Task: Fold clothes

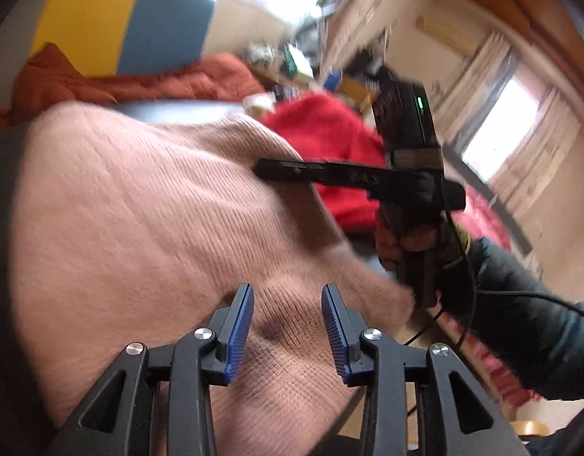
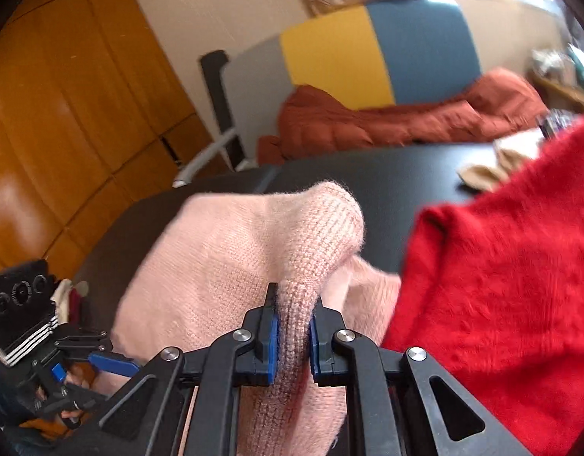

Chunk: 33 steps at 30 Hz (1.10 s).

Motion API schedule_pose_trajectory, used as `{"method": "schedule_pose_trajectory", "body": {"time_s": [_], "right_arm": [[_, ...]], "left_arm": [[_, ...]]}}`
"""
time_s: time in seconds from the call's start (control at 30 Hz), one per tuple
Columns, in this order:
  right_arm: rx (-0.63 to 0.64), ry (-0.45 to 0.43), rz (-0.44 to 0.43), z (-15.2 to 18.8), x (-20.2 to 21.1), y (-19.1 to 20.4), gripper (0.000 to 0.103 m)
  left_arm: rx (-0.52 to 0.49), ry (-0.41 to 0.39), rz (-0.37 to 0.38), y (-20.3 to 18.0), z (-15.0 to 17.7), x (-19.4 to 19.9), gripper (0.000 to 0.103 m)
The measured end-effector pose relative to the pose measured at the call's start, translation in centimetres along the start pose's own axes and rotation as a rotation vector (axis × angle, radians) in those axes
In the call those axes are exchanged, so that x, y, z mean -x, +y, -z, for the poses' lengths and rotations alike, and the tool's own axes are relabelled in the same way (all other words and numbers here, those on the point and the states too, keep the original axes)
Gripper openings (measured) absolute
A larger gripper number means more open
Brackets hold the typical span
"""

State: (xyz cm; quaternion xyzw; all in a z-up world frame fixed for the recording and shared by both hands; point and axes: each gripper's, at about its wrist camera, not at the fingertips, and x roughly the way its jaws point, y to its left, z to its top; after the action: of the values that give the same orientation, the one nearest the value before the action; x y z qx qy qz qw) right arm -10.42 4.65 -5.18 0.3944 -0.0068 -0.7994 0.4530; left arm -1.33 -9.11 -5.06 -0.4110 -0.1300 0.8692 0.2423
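Observation:
A pink knitted sweater [image 1: 140, 209] fills the left wrist view and lies over the dark table [image 2: 387, 174]. My left gripper [image 1: 288, 296] is open with its blue pads just above the pink knit, nothing between them. My right gripper [image 2: 294, 304] is shut on a ribbed fold of the pink sweater [image 2: 231, 262] and lifts it off the table. The right gripper also shows in the left wrist view [image 1: 261, 167], over the sweater's far edge. The left gripper shows at the lower left of the right wrist view [image 2: 113, 361].
A red fuzzy garment [image 2: 501, 285] lies right of the pink one on the table. A rust-orange quilted jacket [image 2: 387, 121] rests behind, against a yellow and blue chair back [image 2: 368, 53]. A beige cloth item [image 2: 489, 171] lies at the far right. Wooden cabinet doors [image 2: 64, 114] stand at left.

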Motion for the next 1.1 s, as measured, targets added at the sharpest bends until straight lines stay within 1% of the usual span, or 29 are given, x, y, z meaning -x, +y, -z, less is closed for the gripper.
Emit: {"method": "schedule_pose_trajectory", "body": {"time_s": [0.03, 0.13, 0.2, 0.27, 0.33, 0.4, 0.47, 0.5, 0.53, 0.63, 0.67, 0.7, 0.77, 0.8, 0.83, 0.87, 0.93, 0.97, 1.0, 1.03, 1.07, 1.1], "right_arm": [[-0.013, 0.011, 0.015, 0.4, -0.4, -0.7, 0.013], [-0.046, 0.037, 0.049, 2.0, -1.7, -2.5, 0.015], [-0.042, 0.017, 0.052, 2.6, -1.9, -2.7, 0.015], [-0.049, 0.001, 0.056, 2.8, -2.1, -2.8, 0.017], [-0.083, 0.002, 0.044, 2.8, -2.1, -3.3, 0.022], [-0.094, 0.023, 0.038, 2.5, -1.8, -3.4, 0.027], [-0.089, 0.052, 0.06, 1.8, -1.1, -3.0, 0.036], [-0.083, 0.062, 0.084, 1.3, -0.4, -2.8, 0.045], [-0.081, 0.063, 0.105, 0.7, 0.3, -2.6, 0.046], [-0.088, 0.04, 0.175, -1.1, 3.3, -1.6, 0.046], [-0.1, 0.021, 0.182, -1.6, 4.1, -1.0, 0.046], [-0.118, -0.003, 0.178, -2.1, 4.8, -0.2, 0.046], [-0.161, -0.054, 0.151, -2.9, 5.0, 1.6, 0.048], [-0.183, -0.08, 0.136, -3.2, 4.8, 2.6, 0.054], [-0.192, -0.096, 0.13, -3.2, 4.3, 3.4, 0.058], [-0.184, -0.094, 0.136, -3.0, 3.1, 4.1, 0.06], [-0.168, -0.091, 0.148, -2.4, 0.7, 5.4, 0.06], [-0.16, -0.09, 0.153, -2.1, -0.5, 6.1, 0.06], [-0.143, -0.081, 0.183, -1.7, -1.7, 6.5, 0.06], [-0.116, -0.057, 0.255, -0.9, -3.1, 6.3, 0.06], [-0.1, -0.033, 0.315, 0.2, -4.3, 5.7, 0.059], [-0.104, -0.034, 0.325, 1.2, -4.9, 4.9, 0.059]], "left_arm": [[-0.009, 0.031, -0.012, -0.3, 0.1, -1.1, 0.037], [-0.024, 0.056, -0.037, -1.2, 1.1, -3.1, 0.037], [0.003, 0.037, -0.055, -1.6, 1.5, -3.1, 0.037], [0.004, 0.033, -0.065, -1.9, 1.2, -2.8, 0.037], [0.005, 0.03, -0.075, -2.2, 0.9, -2.4, 0.037], [0.006, 0.025, -0.086, -2.5, 0.5, -2.0, 0.037], [-0.003, -0.022, -0.103, -2.5, 0.5, -0.3, 0.038], [-0.007, -0.046, -0.112, -2.5, 0.5, 0.6, 0.038], [-0.02, -0.068, -0.135, -2.4, 0.6, 1.5, 0.038], [-0.049, -0.127, -0.207, -2.1, 1.1, 3.8, 0.038], [-0.052, -0.142, -0.231, -1.9, 1.3, 4.3, 0.038], [-0.045, -0.145, -0.249, -1.5, 1.5, 4.5, 0.038], [-0.027, -0.144, -0.274, -0.8, 2.0, 4.6, 0.038], [-0.015, -0.139, -0.281, -0.4, 2.2, 4.4, 0.038], [-0.004, -0.135, -0.288, -0.1, 2.5, 4.2, 0.039], [0.004, -0.122, -0.287, 0.2, 3.1, 4.0, 0.039], [0.022, -0.09, -0.277, 0.7, 4.5, 3.4, 0.04], [0.028, -0.077, -0.27, 0.7, 4.9, 2.4, 0.04], [0.03, -0.07, -0.268, 0.8, 5.5, 2.1, 0.04], [0.03, -0.092, -0.273, 0.7, 6.2, 2.0, 0.04], [0.042, -0.095, -0.265, 0.7, 6.4, 2.0, 0.039], [0.053, -0.098, -0.257, 0.7, 6.6, 2.0, 0.039]]}}
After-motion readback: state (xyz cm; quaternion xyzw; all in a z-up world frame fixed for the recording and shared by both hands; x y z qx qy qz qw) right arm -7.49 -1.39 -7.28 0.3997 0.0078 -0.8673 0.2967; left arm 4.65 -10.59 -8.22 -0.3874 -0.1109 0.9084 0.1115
